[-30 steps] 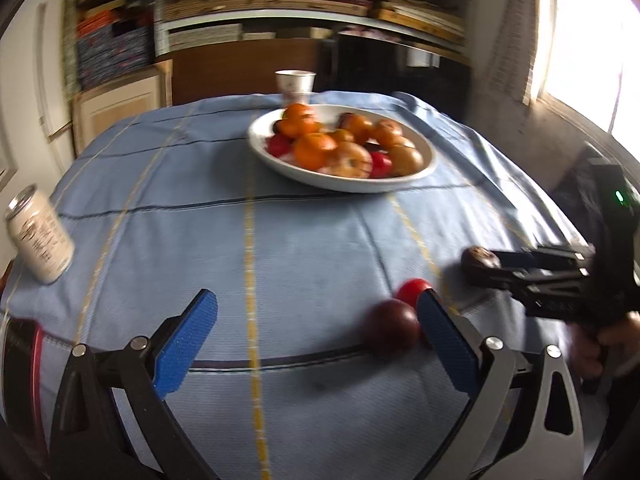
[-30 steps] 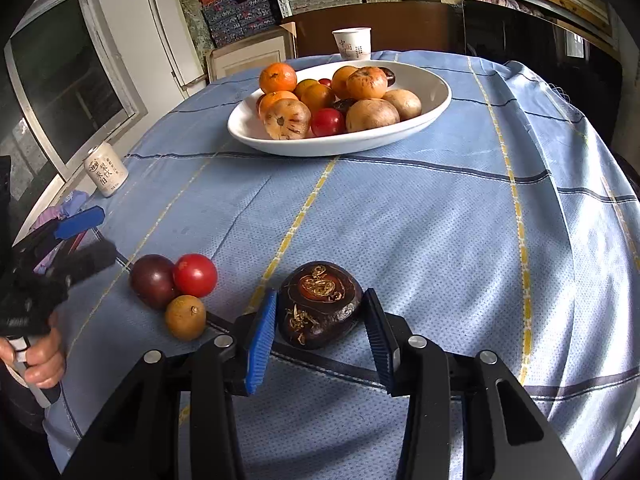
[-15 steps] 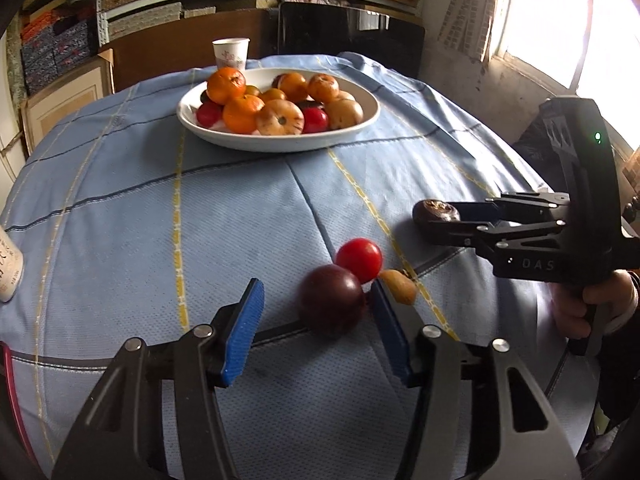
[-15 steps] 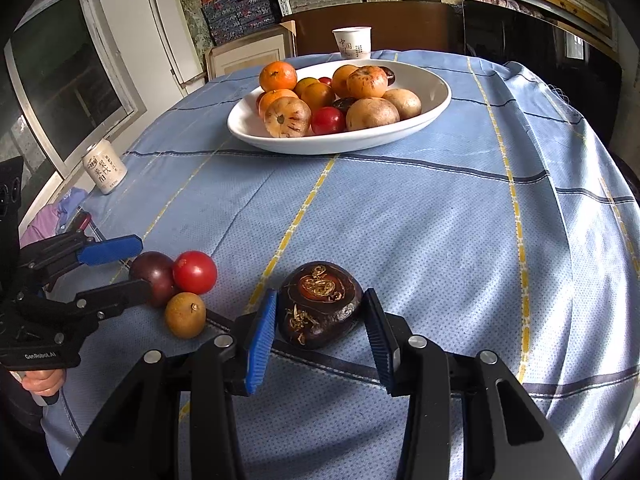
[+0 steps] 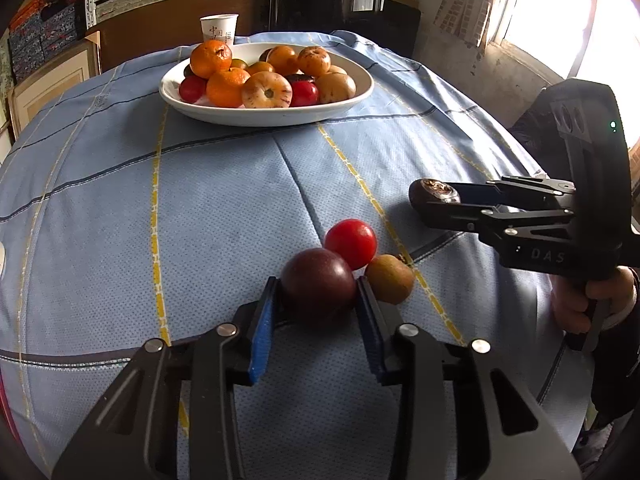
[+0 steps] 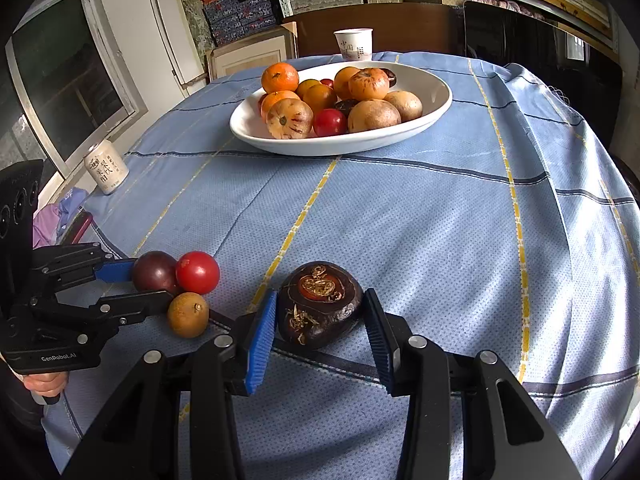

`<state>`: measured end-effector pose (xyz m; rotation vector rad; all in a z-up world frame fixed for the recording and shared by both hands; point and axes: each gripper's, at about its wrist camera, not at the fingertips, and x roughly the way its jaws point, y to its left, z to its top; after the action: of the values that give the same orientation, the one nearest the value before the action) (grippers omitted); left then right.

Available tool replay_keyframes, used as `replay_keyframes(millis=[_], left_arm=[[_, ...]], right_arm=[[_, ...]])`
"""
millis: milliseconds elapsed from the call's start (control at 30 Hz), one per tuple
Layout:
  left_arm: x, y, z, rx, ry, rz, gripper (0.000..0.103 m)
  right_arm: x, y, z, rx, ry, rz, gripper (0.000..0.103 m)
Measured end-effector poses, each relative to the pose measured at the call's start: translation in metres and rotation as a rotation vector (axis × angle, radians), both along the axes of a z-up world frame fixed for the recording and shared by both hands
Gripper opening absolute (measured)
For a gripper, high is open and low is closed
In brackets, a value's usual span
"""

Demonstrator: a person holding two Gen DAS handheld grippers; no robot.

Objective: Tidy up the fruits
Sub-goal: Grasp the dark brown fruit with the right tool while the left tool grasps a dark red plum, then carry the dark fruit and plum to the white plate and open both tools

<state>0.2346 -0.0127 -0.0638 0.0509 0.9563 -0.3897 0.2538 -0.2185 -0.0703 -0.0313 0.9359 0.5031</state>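
Left gripper (image 5: 318, 312): fingers clenched on the purple fruit (image 5: 318, 280), which rests on the bench (image 5: 220, 200).
Right gripper (image 6: 320, 330): fingers grasping the dark fruit (image 6: 320, 304).
Right view only: can (image 6: 106, 166) far left.
Hidden: bowl (image 5: 260, 116) fruit partly piled over.
Neighbours: red fruit (image 5: 351, 243), brown fruit (image 5: 390, 284) touching.

Print on the paper cup (image 6: 353, 43) and can (image 6: 106, 166), too small to read.
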Motion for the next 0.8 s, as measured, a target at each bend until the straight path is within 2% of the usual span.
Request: replay_keyframes(millis=[333,467,667,800], left_arm=[[-0.005,0.008,0.012,0.005,-0.057,0.067,0.037],[-0.002,0.003,0.023,0.07,-0.096,0.069,0.037],[0.034,0.001,0.048,0.144,-0.134,0.092,0.037],[0.08,-0.001,0.073,0.17,-0.19,0.135,0.037]], right_arm=[[0.002,-0.009,0.009,0.049,-0.02,-0.024,0.044],[0.008,-0.01,0.02,0.079,-0.028,-0.017,0.044],[0.04,0.0,0.049,0.066,-0.106,-0.021,0.044],[0.081,0.004,0.066,0.094,-0.158,-0.068,0.044]])
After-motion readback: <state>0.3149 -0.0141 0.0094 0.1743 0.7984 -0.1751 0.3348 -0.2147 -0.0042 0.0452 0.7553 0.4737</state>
